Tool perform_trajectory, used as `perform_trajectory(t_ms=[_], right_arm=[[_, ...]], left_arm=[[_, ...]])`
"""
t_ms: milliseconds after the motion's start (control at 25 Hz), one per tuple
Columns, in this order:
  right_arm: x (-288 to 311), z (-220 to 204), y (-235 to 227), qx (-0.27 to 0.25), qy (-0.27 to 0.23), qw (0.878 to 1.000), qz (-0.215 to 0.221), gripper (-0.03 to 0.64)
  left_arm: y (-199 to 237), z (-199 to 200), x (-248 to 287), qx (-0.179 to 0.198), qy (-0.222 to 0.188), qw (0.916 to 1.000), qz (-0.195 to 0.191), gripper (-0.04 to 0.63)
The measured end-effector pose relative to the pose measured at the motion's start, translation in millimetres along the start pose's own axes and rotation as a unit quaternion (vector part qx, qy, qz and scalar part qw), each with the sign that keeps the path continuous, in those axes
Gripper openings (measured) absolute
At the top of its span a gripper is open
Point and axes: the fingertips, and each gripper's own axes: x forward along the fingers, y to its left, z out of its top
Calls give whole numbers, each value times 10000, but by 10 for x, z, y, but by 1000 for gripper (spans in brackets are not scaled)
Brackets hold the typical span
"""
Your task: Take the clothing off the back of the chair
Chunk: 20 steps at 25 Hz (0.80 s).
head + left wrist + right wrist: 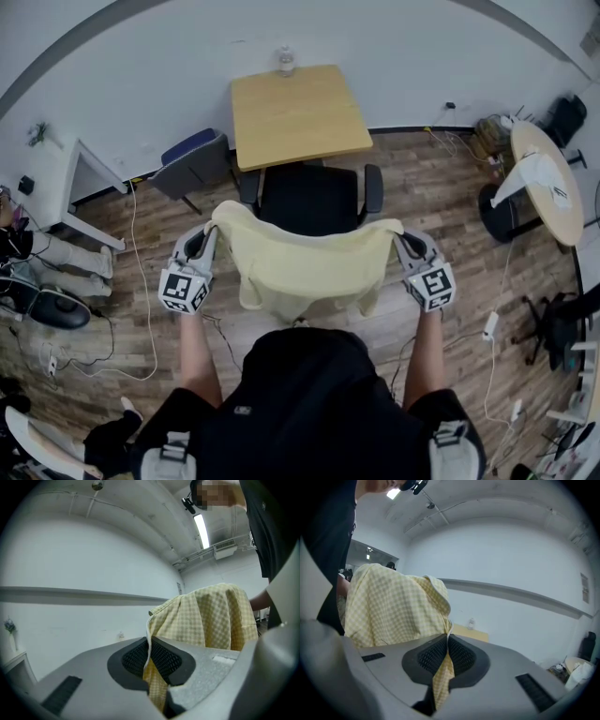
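Both ends are pinched tight here: the left gripper [210,232] is clamped down on one top corner of the yellow checked shirt [305,265], and the right gripper [402,240] on the other. The shirt hangs spread between them, draped over the back of the black chair [314,199].

A square light-wood desk [298,114] stands at twelve o'clock on the brown wood-plank floor [441,178], with a small clear bottle [285,62] at its far edge. A blue-and-grey spare chair [192,161] sits at ten o'clock. At three o'clock, a round light-wood desk [565,223] carries a white draped object [536,174]. A thin white cable [134,244] trails across the floor at nine o'clock.
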Motion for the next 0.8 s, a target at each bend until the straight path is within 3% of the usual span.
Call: perform_trajectory(t_ms=[400, 800], right_arm=[[-72, -17, -100, 61, -140, 9992, -356, 6], [-315, 175, -311, 100, -634, 9943, -857, 5]], left_arm=[[-30, 91, -128, -103, -265, 9990, 343, 8], [-59, 352, -445, -202, -471, 9952, 829, 6]])
